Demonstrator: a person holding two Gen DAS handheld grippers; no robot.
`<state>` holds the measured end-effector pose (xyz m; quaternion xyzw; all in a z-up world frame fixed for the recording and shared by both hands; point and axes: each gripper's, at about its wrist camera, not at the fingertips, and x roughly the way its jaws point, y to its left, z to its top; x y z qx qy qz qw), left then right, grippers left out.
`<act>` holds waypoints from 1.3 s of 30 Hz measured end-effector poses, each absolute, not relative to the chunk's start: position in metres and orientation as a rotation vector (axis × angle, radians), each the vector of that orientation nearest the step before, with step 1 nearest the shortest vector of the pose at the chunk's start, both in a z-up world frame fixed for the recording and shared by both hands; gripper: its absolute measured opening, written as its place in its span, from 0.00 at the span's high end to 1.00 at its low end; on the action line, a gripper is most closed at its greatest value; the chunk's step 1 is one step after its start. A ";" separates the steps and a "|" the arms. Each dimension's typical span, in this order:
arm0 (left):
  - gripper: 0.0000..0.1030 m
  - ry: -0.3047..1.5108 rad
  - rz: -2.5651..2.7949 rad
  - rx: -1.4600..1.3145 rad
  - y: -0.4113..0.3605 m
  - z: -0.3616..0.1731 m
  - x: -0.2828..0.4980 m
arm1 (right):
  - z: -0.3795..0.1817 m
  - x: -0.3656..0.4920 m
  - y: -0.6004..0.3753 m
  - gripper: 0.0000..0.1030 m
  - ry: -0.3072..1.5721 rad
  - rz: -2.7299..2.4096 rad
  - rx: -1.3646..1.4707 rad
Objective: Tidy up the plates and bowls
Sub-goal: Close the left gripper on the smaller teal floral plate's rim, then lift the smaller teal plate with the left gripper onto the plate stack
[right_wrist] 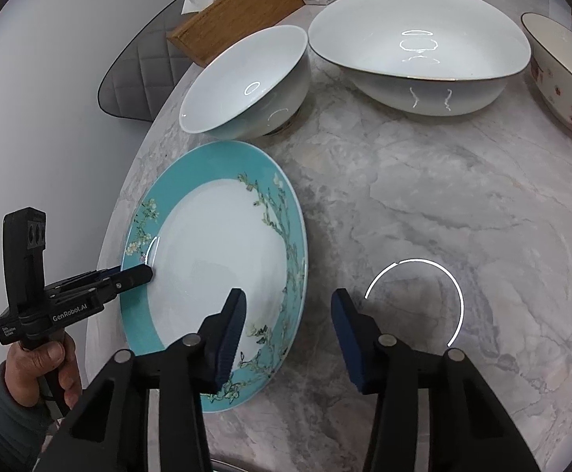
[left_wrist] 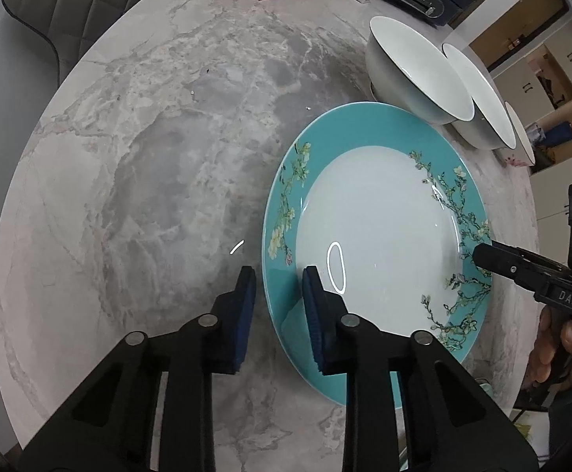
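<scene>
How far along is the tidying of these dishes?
Done: nothing visibly. The small white bowl, large white bowl and floral bowl sit apart on the table, unstacked.
In hand: the left tool and right tool straddle opposite rims of the teal plate, which lies flat. A firm grip isn't clear.
Left: lifting the plate and grouping the bowls.

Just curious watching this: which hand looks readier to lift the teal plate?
Left. The left gripper looks pinched on the teal plate's rim; the right gripper's pads straddle the opposite rim with a visible gap.
</scene>
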<state>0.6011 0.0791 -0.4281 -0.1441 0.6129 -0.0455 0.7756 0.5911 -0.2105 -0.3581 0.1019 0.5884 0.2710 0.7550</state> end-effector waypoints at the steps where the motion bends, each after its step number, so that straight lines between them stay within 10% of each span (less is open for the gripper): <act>1: 0.81 1.329 -0.101 -0.315 0.079 -0.429 0.602 | -0.360 0.592 -0.210 0.66 1.288 0.586 0.214; 6: 0.86 1.342 -0.102 -0.341 0.079 -0.430 0.607 | -0.365 0.592 -0.205 0.89 1.299 0.592 0.201; 39: 0.92 1.273 -0.205 -0.453 0.093 -0.405 0.581 | -0.352 0.579 -0.254 0.92 1.285 0.657 0.377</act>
